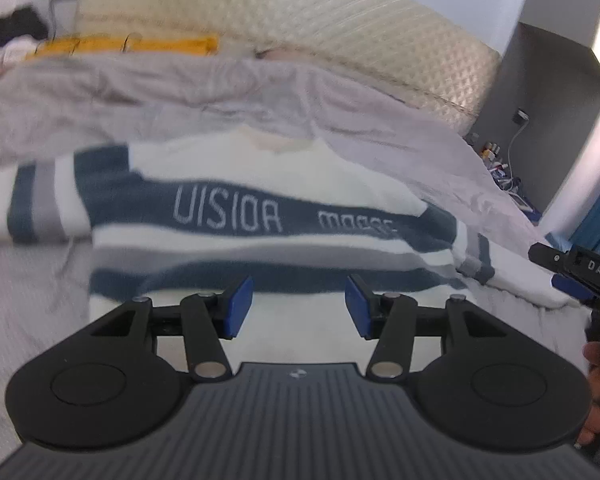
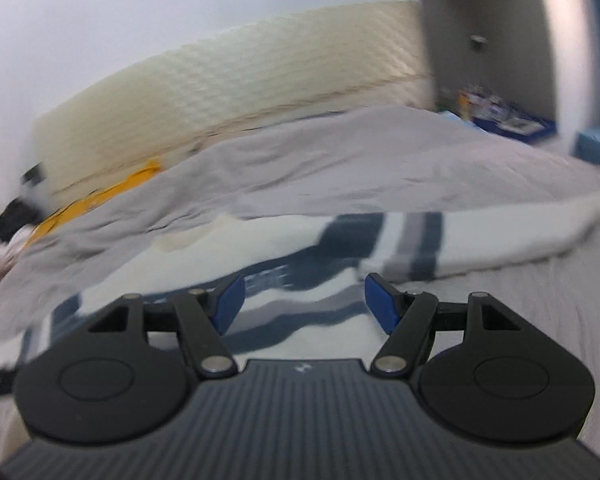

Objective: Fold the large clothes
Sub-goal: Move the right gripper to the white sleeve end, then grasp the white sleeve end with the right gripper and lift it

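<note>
**Both tools open above the striped sweater**

You are over a bed (image 1: 28, 320) with a grey cover (image 1: 220, 92). The big striped sweater (image 1: 260, 216) lies flat on the bed, front side up, probably so it is easy to fold. One sleeve (image 2: 480, 240) sticks out to the side.

Your left tool (image 1: 299, 306) is open and holds nothing. It points at the bottom of the sweater. Your right tool (image 2: 304, 306) is open and empty too, near that sleeve.

The right view is blurry. The second word on the sweater is hard to read. The bottom hem hides behind the tools.
</note>
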{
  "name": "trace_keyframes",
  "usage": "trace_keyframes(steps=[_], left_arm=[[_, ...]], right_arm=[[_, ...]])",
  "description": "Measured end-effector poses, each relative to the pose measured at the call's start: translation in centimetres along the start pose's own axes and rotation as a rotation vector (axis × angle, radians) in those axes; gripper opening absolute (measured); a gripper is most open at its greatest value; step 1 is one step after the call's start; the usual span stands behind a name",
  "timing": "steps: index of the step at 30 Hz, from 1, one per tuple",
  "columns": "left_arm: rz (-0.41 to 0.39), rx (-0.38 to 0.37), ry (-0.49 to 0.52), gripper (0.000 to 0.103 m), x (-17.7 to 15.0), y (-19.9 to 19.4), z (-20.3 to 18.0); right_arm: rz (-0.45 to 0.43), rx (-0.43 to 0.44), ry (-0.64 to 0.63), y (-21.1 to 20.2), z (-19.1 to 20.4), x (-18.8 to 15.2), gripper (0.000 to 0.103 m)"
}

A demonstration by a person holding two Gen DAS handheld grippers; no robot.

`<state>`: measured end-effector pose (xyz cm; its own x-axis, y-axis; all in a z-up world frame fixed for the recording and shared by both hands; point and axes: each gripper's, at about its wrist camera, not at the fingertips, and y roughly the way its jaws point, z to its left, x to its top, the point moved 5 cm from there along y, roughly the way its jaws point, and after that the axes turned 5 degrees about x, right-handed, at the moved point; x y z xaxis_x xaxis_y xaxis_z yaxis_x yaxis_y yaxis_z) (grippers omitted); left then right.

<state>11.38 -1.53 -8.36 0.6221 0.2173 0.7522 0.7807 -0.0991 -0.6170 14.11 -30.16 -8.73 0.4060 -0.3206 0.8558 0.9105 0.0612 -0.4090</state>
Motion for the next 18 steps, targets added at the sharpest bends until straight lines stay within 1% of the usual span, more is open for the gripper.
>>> trace_keyframes(steps=[2,4,6,10,12,14,18], left_arm=[[0.011,0.006,-0.016,0.057,-0.4,0.5,0.7],[0.025,-0.005,-0.041,0.057,-0.6,0.8,1.3],[0.050,-0.018,-0.087,0.058,-1.0,1.3,2.0],[0.086,-0.055,-0.161,0.058,-1.5,1.9,3.0],[0.085,-0.032,-0.156,0.058,-1.7,2.0,3.2],[0.078,-0.023,-0.145,0.058,-1.9,2.0,3.2],[0.094,-0.029,-0.151,0.058,-2.2,2.5,2.8]], right_arm=[[0.005,-0.060,0.075,1.3,-1.8,0.1,0.069],[0.003,-0.126,0.139,2.6,-3.6,0.2,0.069],[0.002,-0.200,0.203,4.2,-5.7,0.3,0.069],[0.036,-0.289,0.328,7.1,-10.0,0.4,0.069],[0.051,-0.356,0.377,7.7,-12.0,0.6,0.069],[0.041,-0.366,0.431,8.1,-13.6,0.9,0.071],[0.036,-0.362,0.444,10.2,-16.2,1.3,0.090]])
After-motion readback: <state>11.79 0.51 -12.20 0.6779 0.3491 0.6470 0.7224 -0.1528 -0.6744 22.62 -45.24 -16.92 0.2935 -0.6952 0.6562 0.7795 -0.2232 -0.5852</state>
